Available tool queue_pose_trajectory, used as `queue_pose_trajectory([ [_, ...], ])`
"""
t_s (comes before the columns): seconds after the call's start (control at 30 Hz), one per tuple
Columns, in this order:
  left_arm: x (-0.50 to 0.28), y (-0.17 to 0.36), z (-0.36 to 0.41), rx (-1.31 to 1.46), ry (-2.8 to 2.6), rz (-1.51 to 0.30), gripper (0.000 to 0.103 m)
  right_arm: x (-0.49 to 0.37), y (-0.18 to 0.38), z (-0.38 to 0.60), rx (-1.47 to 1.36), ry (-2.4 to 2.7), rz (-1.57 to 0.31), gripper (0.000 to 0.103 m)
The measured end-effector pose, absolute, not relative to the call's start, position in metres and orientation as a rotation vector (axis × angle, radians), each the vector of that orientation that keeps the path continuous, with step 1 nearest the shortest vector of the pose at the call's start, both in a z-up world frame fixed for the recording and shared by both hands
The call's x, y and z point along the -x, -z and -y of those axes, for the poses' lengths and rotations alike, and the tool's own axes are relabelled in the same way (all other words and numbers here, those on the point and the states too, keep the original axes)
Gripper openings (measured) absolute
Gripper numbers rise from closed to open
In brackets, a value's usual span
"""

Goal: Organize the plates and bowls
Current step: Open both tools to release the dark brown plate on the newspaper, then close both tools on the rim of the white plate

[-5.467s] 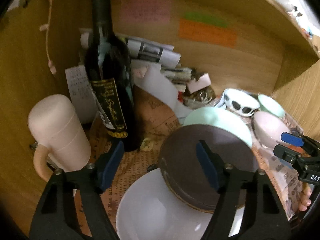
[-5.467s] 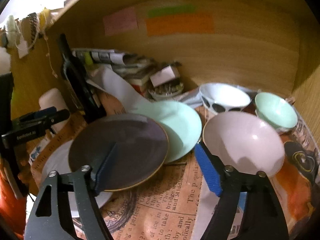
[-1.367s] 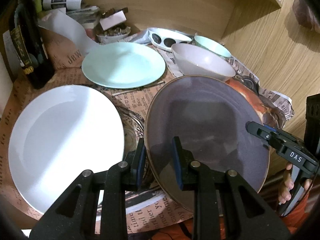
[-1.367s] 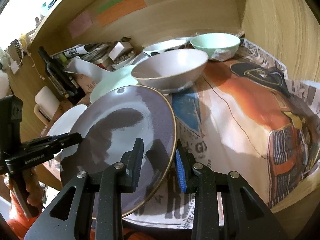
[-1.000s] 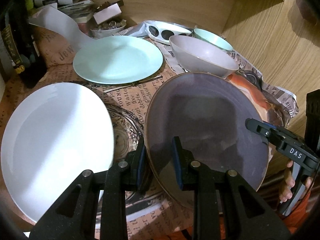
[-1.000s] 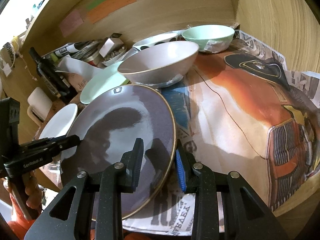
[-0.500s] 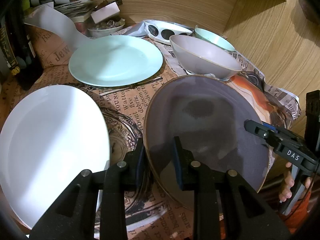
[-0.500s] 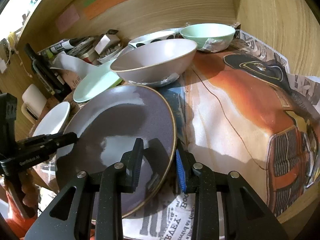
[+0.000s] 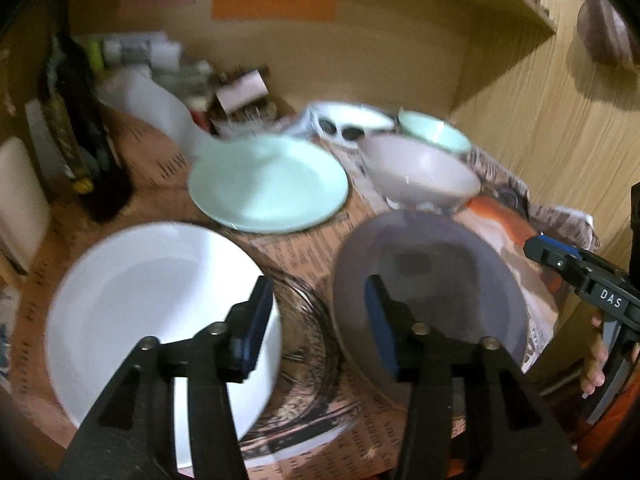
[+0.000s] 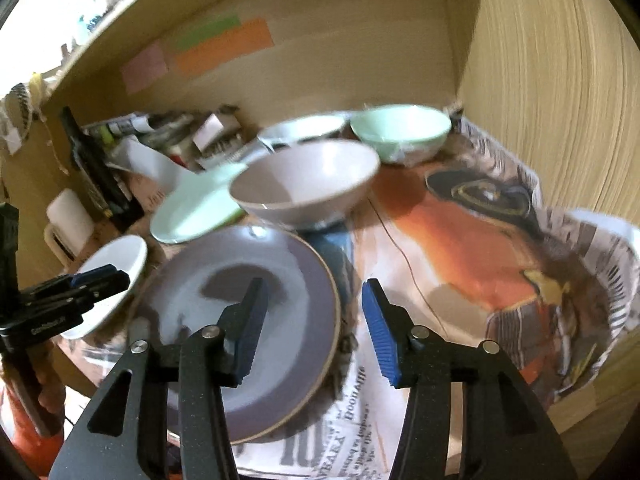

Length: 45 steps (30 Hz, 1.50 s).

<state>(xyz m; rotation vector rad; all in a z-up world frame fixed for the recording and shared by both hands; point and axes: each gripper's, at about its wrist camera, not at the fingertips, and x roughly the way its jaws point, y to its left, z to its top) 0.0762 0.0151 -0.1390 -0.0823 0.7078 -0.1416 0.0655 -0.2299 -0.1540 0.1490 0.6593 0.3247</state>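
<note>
The dark purple plate [image 9: 436, 276] lies flat on the newspaper-covered shelf; it also shows in the right wrist view [image 10: 256, 300]. My left gripper [image 9: 316, 320] is open and empty above the gap between that plate and the white plate [image 9: 156, 304]. My right gripper [image 10: 312, 320] is open and empty over the purple plate's right rim. Behind are a mint plate [image 9: 268, 184], a pinkish bowl [image 10: 304, 184], a mint bowl [image 10: 400, 132] and a spotted white bowl [image 9: 352, 122].
A dark wine bottle [image 9: 76, 132] and a pale mug [image 10: 68, 216] stand at the left. Rolled papers and a small box [image 9: 240, 90] clutter the back. Wooden walls close the back and right [image 10: 552, 92]. The shelf's front edge is close below.
Both grippers have let go of the purple plate and opened. The plate now rests on the shelf. Both views have pulled back and up, with motion blur.
</note>
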Motion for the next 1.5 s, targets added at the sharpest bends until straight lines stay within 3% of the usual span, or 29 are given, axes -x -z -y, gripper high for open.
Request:
queue_pose_trajectory([
  [0.23, -0.048, 0.112, -0.036, 0.057, 0.085, -0.598, 0.065, -0.048, 0.129, 0.201, -0.144, -0.4, -0.566, 0.058],
  [0.4, -0.029, 0.104, -0.059, 0.055, 0.027, -0.552, 0.089, -0.042, 0.121, 0.175, -0.143, -0.475, -0.538, 0.067],
  [0.6, -0.012, 0.105, -0.094, 0.056, -0.055, -0.545, 0.095, -0.041, 0.122, 0.135, -0.107, -0.544, -0.542, 0.07],
  [1.27, -0.024, 0.16, -0.187, 0.111, -0.155, -0.673, 0.094, -0.063, 0.156, 0.036, -0.025, -0.62, -0.714, 0.067],
  [1.5, -0.035, 0.173, -0.204, 0.151, -0.119, -0.714, 0.065, -0.075, 0.166, 0.019, 0.006, -0.595, -0.772, 0.041],
])
